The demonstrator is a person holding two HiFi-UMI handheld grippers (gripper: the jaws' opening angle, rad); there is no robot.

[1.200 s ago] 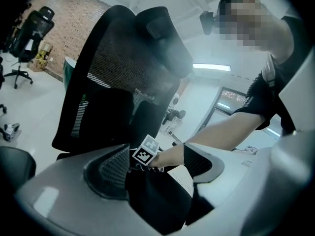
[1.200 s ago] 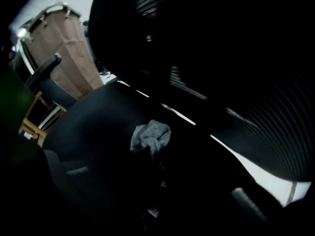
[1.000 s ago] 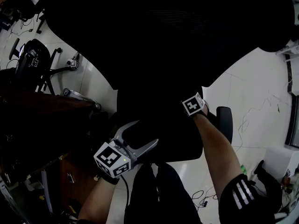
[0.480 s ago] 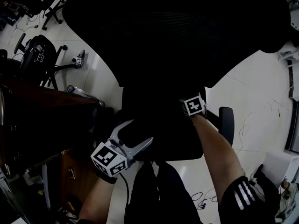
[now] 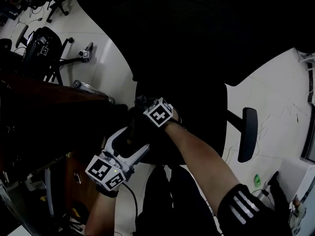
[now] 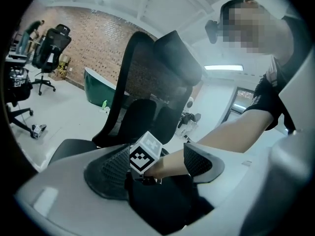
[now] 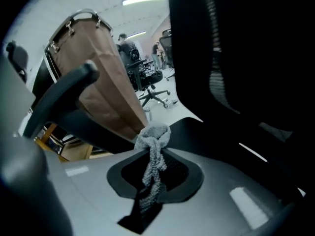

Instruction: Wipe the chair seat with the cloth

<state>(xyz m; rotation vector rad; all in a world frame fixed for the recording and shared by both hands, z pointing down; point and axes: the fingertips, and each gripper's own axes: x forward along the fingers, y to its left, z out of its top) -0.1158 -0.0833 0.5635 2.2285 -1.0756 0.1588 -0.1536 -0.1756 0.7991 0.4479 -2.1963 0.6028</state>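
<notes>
The black office chair fills the head view, its seat (image 5: 199, 132) dark under the tall backrest (image 5: 197, 33). My right gripper (image 7: 153, 156) is shut on a grey knitted cloth (image 7: 153, 134), whose bunched end sticks out past the jaws just over the seat (image 7: 221, 132). In the head view only its marker cube (image 5: 158, 115) shows, at the seat's left front; the jaws are lost in the dark. My left gripper (image 5: 129, 141) stands open at the seat's front left edge, holding nothing. The right gripper's cube (image 6: 145, 153) lies between its spread pads (image 6: 106, 173).
A dark wooden desk (image 5: 49, 117) stands close on the left. The chair's armrests (image 5: 247, 134) (image 7: 64, 97) flank the seat. Another office chair (image 5: 39, 48) stands on the white tiled floor at the far left. Cables lie on the floor at the right.
My right gripper has swept left across the seat with the cloth, ending next to the left gripper. The left gripper has dropped slightly and stays open.
</notes>
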